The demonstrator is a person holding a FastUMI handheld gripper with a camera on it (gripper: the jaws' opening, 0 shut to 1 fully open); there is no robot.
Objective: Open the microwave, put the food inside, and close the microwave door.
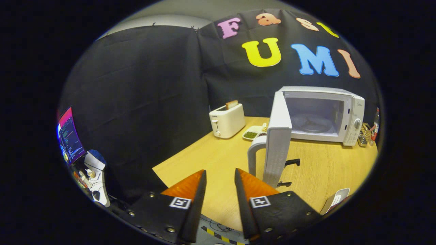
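Note:
A white microwave stands at the back right of the wooden table. Its door is swung wide open toward me, edge-on, with the curved handle on its left side. The cavity shows a glass turntable with nothing on it. A white plate of food lies on the table between the toaster and the microwave, partly hidden by the door. My gripper is open, nothing between its fingers. It hovers over the table's near edge, just left of the door and short of it.
A white toaster with a slice of bread in it stands left of the plate. A small wire basket and a bottle sit right of the microwave. A white object lies at the table's near right. A monitor glows off the table, left.

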